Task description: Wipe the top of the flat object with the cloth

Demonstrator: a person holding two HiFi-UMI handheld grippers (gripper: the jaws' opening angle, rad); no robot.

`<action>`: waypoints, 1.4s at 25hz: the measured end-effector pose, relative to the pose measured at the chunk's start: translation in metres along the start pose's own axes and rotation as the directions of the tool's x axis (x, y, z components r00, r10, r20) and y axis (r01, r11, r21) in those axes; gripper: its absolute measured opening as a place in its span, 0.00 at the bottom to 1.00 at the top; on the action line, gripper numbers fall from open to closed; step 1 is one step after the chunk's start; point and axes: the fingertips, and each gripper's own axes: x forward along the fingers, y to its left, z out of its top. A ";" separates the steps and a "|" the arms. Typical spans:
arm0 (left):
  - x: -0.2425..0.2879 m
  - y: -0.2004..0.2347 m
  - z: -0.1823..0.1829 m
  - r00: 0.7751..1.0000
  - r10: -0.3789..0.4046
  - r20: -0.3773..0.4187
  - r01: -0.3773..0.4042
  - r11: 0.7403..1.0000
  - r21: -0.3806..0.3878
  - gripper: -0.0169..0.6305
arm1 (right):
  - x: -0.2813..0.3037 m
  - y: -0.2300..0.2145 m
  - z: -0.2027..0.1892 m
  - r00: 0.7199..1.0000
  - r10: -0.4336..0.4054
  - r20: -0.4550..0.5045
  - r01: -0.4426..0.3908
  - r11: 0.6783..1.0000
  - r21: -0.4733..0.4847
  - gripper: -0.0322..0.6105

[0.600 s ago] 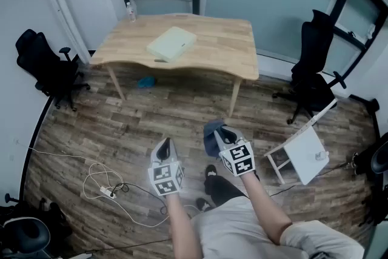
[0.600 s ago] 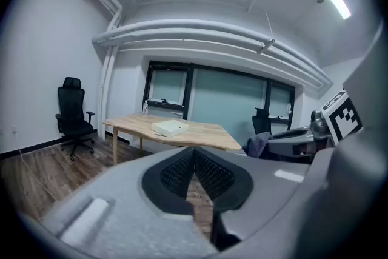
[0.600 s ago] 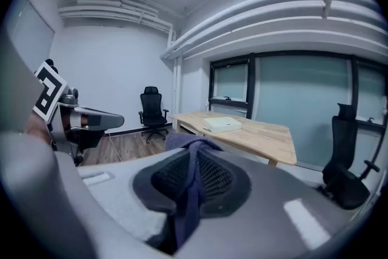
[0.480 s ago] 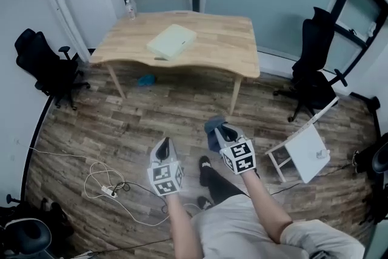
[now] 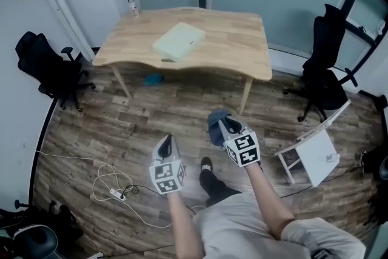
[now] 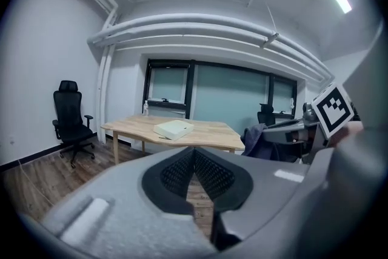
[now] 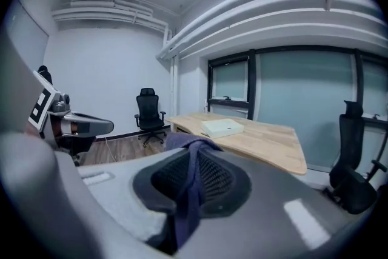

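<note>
While you're standing back on the wood floor, the head view has the left gripper low in front of you with its jaws pressed together and nothing in them, and the right gripper just beside it, a bit further forward, pinching a dark blue cloth that bunches out around its tips. The flat object, a pale slab, lies on the wooden table well apart from both grippers, toward the table's near left edge, with a small bottle at the far left corner. There's a black office chair off to the left, another chair on the right, a tipped-over white stool near your right side, and a cable with a power strip on the floor at your left. In the left gripper view the two dark pads meet in a closed seam with nothing caught between them, and the table with the pale slab on it sits straight ahead across the room. In the right gripper view the jaws are clamped on the cloth, which runs down the seam between the pads and spills over the top, with the table and slab beyond it, not touching anything you hold.
</note>
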 end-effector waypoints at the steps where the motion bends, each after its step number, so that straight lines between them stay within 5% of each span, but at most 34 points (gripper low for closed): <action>1: 0.007 0.005 0.004 1.000 -0.001 -0.003 0.001 1.000 0.001 0.04 | 0.008 -0.005 0.005 1.000 -0.010 0.005 0.010 1.000 0.013 0.11; 15: 0.121 0.055 0.064 0.999 -0.030 0.010 0.029 0.997 0.070 0.04 | 0.117 -0.044 0.060 0.999 0.007 0.053 -0.010 0.998 0.061 0.12; 35: 0.238 0.087 0.077 0.999 -0.051 -0.015 0.052 0.993 0.109 0.04 | 0.209 -0.107 0.091 0.990 -0.026 0.142 0.011 0.994 0.107 0.12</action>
